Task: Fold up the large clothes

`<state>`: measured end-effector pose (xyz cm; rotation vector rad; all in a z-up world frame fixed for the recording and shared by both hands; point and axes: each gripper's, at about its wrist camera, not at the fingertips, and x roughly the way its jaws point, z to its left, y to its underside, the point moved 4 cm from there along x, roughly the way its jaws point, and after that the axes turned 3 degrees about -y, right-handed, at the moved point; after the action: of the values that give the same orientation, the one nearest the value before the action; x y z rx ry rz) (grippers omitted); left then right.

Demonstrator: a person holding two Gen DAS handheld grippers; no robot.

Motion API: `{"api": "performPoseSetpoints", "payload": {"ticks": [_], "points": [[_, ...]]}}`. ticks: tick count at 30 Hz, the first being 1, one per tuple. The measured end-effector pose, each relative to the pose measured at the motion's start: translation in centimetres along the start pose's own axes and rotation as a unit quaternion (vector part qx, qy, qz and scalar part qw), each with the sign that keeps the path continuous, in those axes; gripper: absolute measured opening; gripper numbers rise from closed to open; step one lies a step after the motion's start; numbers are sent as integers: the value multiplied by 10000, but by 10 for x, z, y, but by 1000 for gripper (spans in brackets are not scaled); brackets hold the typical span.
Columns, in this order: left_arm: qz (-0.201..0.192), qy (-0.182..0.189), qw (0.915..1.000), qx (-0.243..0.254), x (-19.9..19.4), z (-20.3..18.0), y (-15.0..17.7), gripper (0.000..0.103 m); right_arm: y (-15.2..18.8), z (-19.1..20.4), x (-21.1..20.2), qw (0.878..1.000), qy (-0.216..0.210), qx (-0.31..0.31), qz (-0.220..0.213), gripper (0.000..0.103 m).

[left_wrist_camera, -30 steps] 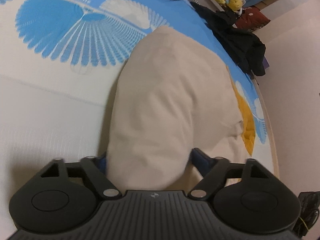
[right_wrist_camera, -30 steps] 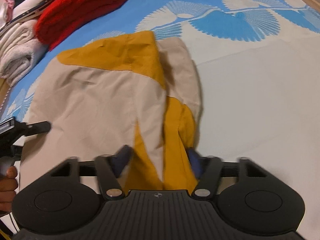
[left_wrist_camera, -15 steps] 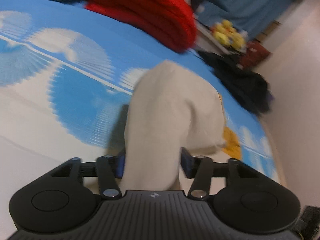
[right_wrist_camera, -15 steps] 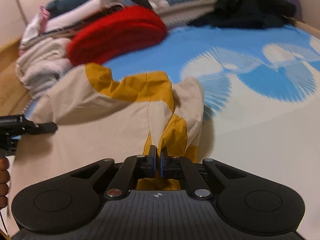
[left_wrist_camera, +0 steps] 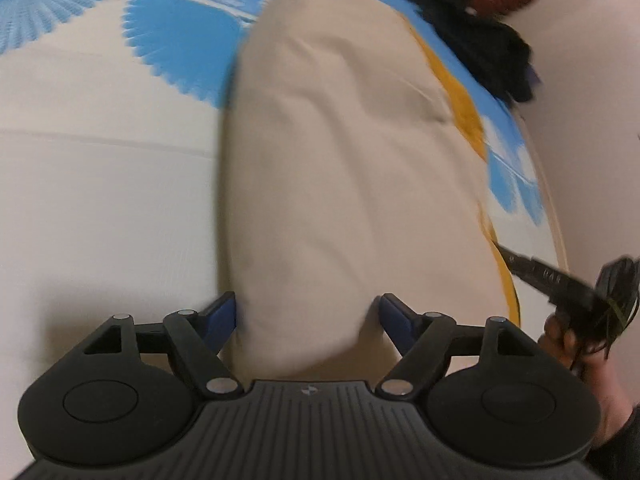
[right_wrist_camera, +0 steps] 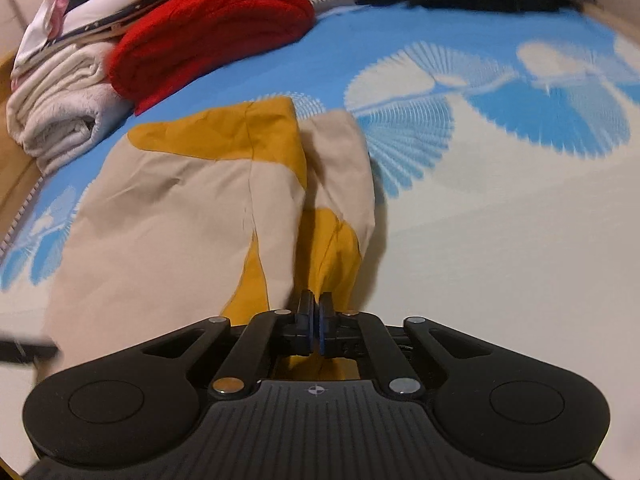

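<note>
The bed (right_wrist_camera: 500, 208), spread with a blue and white fan-patterned sheet, carries everything here. On it lies the beige and mustard garment (right_wrist_camera: 172, 216), partly folded, with a mustard band along its far edge and a narrower strip doubled over on its right side. In the left wrist view the garment (left_wrist_camera: 340, 168) shows as one long beige panel running away from the camera, mustard peeking along its right edge. A red folded blanket (right_wrist_camera: 208, 32) and a roll of white towels (right_wrist_camera: 60, 108) sit at the head of the bed, and a dark heap of clothes (left_wrist_camera: 480, 40) lies near the far corner. The left tool (left_wrist_camera: 306, 312) is spread wide, its blue pads flanking the near end of the beige panel. The right tool (right_wrist_camera: 314, 320) is pressed together, pinching the mustard fold at the garment's near edge.
</note>
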<state>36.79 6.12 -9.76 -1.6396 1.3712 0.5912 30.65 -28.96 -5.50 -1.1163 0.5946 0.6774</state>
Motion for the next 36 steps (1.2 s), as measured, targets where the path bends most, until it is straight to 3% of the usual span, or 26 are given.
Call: {"api": "performPoseSetpoints", "payload": {"ticks": [3,5,10,16,21,25,27,30,34,36], "points": [[-177,38,9995,-268,4,-6,2,81,2,-3,-13,9993,-352,143,-25,9],[-262,13,9988,-423,7,-12,-1,81,1,-9,-23,9987,-447,200,-106,27],[-359,202,9986,-345,5,-34,-1,78,0,-27,-38,9969,-629,457,-129,43],[106,-195,9996,169,1,-31,11,79,8,-32,-43,9965,-789,125,235,43],[385,-530,9958,638,1,-21,29,82,30,-38,-26,9939,-374,-223,1014,43],[302,-919,9906,967,-18,-28,37,84,33,-30,-39,9944,-160,-540,894,42],[-29,-1446,9785,1472,-33,-44,42,86,32,-25,-58,9944,178,-893,536,37],[-945,-2327,9470,2004,-73,-66,59,94,25,-12,-112,9857,675,-1431,-583,37],[-2043,-2176,9403,1634,-135,-96,83,94,24,-1,-200,9554,964,-1573,-2305,37],[-2509,-2058,9331,1551,-167,-114,105,94,31,2,-247,9342,1070,-1417,-3093,43]]}}
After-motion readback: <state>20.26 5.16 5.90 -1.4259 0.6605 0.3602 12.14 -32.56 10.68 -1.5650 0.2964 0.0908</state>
